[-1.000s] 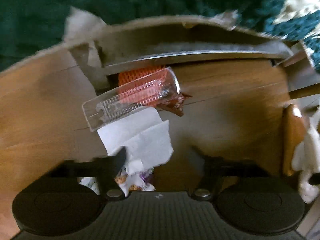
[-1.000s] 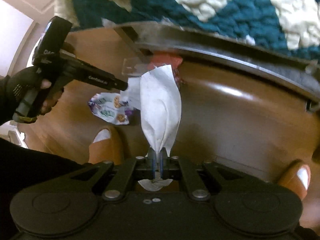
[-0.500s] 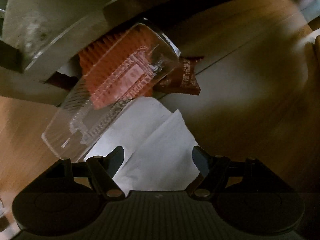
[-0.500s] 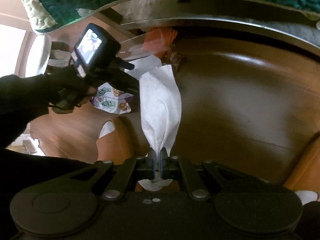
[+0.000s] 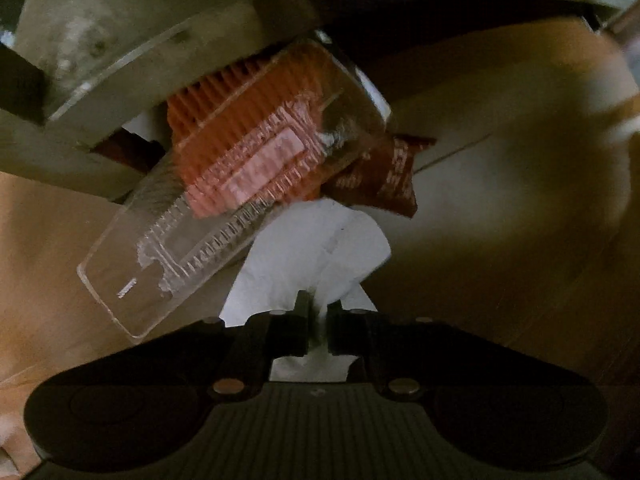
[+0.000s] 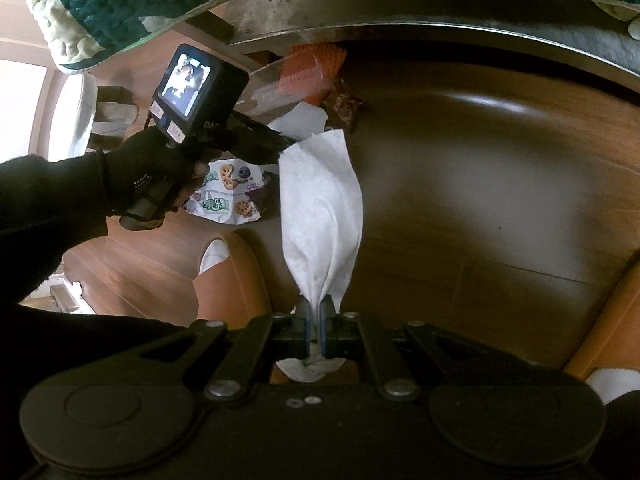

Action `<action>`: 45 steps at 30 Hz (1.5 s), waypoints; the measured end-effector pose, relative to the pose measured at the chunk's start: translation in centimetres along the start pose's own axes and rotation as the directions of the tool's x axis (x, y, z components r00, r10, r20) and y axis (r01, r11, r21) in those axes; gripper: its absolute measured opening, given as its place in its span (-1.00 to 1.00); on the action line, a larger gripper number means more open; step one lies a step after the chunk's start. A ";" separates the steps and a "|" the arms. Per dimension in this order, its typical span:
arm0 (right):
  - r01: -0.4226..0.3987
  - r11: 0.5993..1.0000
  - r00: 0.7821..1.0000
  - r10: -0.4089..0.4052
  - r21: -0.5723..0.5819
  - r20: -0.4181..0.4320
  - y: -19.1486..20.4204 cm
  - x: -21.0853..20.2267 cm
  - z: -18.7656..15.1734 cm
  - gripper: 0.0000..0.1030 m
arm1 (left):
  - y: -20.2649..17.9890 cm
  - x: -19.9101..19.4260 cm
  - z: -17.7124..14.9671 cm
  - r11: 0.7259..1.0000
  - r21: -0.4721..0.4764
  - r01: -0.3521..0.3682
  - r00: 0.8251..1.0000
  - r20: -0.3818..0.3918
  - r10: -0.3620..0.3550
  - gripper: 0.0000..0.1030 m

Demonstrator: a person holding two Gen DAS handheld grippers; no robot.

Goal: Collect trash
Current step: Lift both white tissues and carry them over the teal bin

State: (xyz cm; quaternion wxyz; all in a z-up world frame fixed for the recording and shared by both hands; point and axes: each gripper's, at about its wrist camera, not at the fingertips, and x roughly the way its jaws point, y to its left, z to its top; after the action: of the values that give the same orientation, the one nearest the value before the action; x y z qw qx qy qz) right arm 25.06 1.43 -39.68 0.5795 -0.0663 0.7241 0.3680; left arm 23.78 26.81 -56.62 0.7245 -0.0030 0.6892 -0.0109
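My left gripper (image 5: 318, 316) is shut on a white tissue (image 5: 316, 240) that lies on the wooden floor by the bed frame. Just beyond it are a clear plastic tray (image 5: 192, 240), an orange ribbed liner (image 5: 256, 132) and a brown wrapper (image 5: 384, 176). My right gripper (image 6: 316, 320) is shut on another white tissue (image 6: 324, 216) and holds it up above the floor. In the right wrist view the left gripper (image 6: 280, 148) reaches low toward the same pile, with the tissue on the floor (image 6: 300, 120), the orange liner (image 6: 312, 64) and the brown wrapper (image 6: 344, 108).
A colourful snack wrapper (image 6: 228, 196) lies on the floor under the left hand. The bed's metal rail (image 6: 440, 28) and a teal and cream blanket (image 6: 120, 4) hang over the pile. Tan slippers (image 6: 232, 280) stand near the right gripper.
My left gripper has moved in low to the tissue and closed on it. The right gripper keeps its tissue and has hardly moved.
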 end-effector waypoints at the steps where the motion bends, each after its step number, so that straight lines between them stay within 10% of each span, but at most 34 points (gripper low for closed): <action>1: 0.003 1.000 1.000 -0.003 -0.006 0.002 0.1 0.0 0.0 -0.89 | 0.0 -0.5 -0.1 1.000 -0.003 0.004 1.000 0.007 -0.004 -0.91; 15: 0.075 0.995 0.977 -0.060 -0.068 0.206 2.0 -4.7 -0.9 -0.90 | -2.9 -18.3 -0.7 0.989 0.070 0.133 0.984 0.110 -0.140 -0.92; 28: 0.091 0.992 0.874 -0.036 -0.090 0.485 5.9 -19.5 -5.8 -0.90 | -9.1 -38.7 -1.1 0.995 0.038 0.094 0.930 0.354 -0.102 -0.92; 34: 0.146 0.985 0.767 -0.053 -0.093 0.639 7.2 -28.1 -10.7 -0.90 | -13.9 -46.8 -1.6 0.992 -0.003 0.125 0.859 0.500 -0.107 -0.92; 45: 0.260 0.965 0.503 -0.095 -0.045 0.859 6.7 -43.3 -20.6 -0.90 | -26.3 -60.9 -2.6 0.985 0.083 0.151 0.669 0.725 -0.164 -0.91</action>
State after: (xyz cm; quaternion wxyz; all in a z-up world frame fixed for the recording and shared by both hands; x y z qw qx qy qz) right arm 19.14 -20.62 3.02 0.8854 -0.0011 0.3043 0.3513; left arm 17.84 1.80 4.53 0.9349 -0.0609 0.3410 -0.0766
